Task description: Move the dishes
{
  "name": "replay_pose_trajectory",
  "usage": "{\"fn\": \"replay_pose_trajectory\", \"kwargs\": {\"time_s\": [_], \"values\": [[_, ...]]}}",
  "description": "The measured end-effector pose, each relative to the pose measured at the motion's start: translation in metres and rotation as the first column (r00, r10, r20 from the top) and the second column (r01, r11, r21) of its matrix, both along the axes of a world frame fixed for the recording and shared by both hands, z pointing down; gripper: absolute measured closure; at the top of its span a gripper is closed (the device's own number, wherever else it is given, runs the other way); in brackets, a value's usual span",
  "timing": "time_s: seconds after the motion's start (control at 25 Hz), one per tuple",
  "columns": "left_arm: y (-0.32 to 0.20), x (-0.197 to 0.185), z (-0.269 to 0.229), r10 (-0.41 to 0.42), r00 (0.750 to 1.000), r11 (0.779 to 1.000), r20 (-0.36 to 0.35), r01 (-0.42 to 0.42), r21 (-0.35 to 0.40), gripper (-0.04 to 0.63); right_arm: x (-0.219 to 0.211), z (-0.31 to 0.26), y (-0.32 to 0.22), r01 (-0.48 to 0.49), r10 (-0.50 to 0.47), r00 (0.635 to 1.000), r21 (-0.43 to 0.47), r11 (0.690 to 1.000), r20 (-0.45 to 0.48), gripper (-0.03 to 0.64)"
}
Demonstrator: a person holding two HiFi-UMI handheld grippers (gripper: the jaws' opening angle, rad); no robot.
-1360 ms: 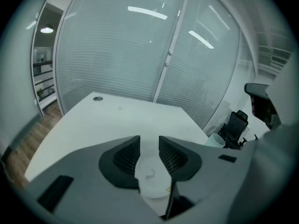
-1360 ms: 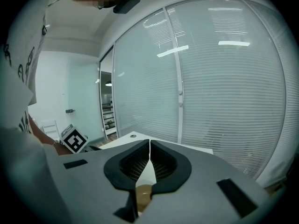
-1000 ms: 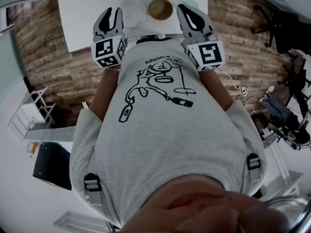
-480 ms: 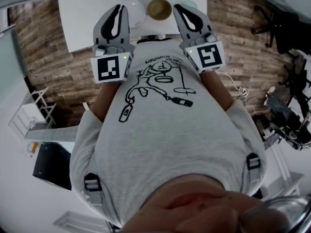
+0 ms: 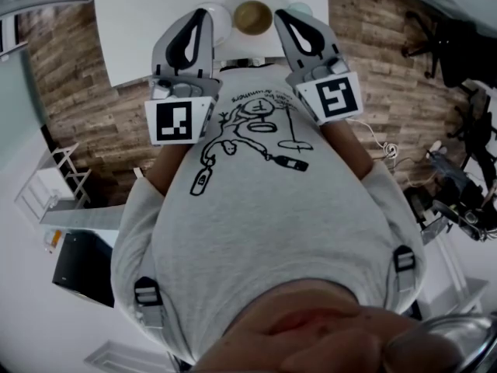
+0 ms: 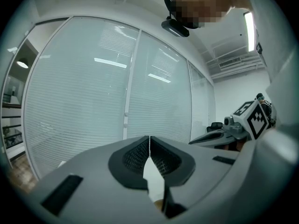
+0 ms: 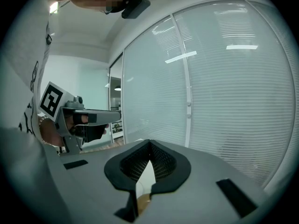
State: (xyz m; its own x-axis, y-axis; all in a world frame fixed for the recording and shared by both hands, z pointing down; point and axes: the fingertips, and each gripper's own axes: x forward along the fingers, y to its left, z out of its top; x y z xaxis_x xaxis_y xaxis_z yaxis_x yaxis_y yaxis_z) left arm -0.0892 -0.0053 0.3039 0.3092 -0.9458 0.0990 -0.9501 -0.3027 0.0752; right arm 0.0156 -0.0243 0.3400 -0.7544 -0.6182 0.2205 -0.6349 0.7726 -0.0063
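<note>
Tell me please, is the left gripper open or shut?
Shut, and it holds nothing. In the left gripper view, the left gripper has its two jaw tips touching, with nothing caught between them.

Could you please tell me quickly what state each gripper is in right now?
Left gripper: closed, jaws tip to tip, holding nothing.
Right gripper: closed, also holding nothing.

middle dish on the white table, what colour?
Brown: the round brown bowl shows best in the head view.
</note>
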Motion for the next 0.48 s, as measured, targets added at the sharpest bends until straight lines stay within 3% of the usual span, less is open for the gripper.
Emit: {"fn": "replay_pose_trajectory", "kwargs": {"time_s": [0.48], "values": [[0.018, 0.004, -0.008, 0.033, 0.999, 0.999, -0.023, -0.033, 0.017, 0.584, -0.006, -0.016, 0.019, -0.005, 0.004, 1.000, 0.031, 1.000, 0.012, 0.583]]}}
